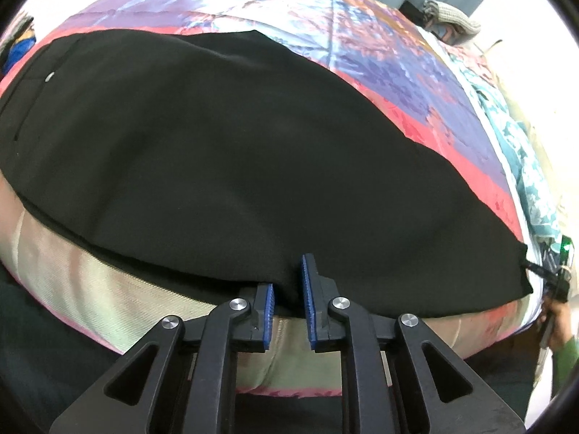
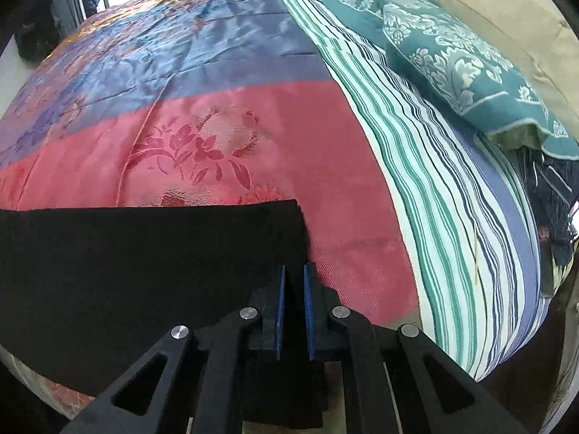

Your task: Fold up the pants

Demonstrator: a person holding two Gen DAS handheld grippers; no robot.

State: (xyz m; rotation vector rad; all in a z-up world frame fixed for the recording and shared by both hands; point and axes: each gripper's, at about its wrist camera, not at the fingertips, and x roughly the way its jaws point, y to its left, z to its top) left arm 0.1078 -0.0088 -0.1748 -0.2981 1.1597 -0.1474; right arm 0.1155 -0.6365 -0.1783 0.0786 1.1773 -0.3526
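Black pants (image 1: 217, 144) lie flat across a bed, with the waist end and a small pale button (image 1: 49, 77) at the far left of the left wrist view. My left gripper (image 1: 287, 275) is at their near edge, its blue pads pinching a fold of the black cloth. In the right wrist view the leg end of the pants (image 2: 144, 253) lies on pink satin. My right gripper (image 2: 294, 267) is shut on that end's corner, and some cloth hangs below the fingers. The right gripper (image 1: 553, 278) also shows at the far right of the left wrist view, held by a hand in a green sleeve (image 1: 564, 347).
The bed carries a shiny quilt (image 2: 217, 108) in pink, purple and blue. A striped sheet (image 2: 434, 181) and a teal patterned pillow (image 2: 452, 54) lie to the right, against a beige cushion (image 2: 488, 0). The mattress's near side (image 1: 108, 282) drops away below the pants.
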